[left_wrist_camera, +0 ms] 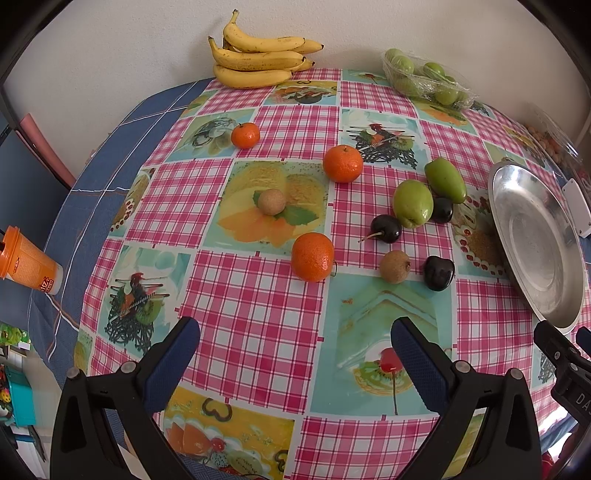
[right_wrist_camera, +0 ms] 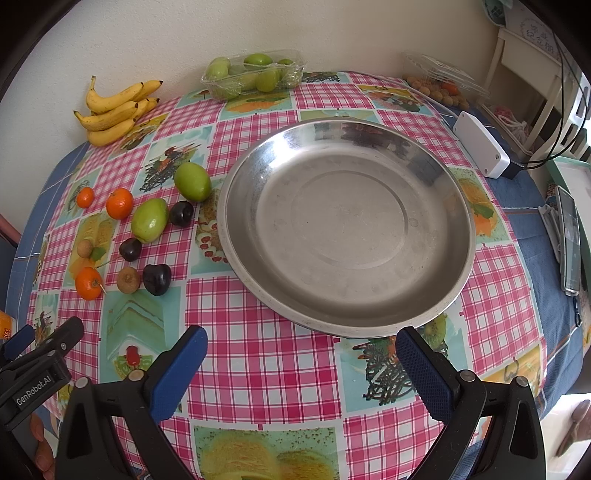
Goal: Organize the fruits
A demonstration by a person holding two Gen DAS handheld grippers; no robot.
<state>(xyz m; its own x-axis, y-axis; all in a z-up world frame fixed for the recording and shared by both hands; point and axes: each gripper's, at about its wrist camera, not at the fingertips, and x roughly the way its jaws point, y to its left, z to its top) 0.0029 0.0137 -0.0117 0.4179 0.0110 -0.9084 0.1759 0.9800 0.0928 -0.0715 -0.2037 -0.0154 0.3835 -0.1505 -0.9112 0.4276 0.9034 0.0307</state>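
Left tool and right tool, both spread wide and empty above the bench: loose tangerines, cherries and green fruits lie at nine o'clock of the bare steel plate, likely their destination.

A round table covered with a pink-checked, fruit-printed oilcloth over a blue cloth stands against a plain off-white wall in soft, even daylight. At the table's right side, a cream-painted wooden shelf unit stands in the corner, with dark cables hanging across it. On the left, a pink-edged chair back rises beside the table, and below it a pale floor holds bright toys, among them a turquoise plastic box.
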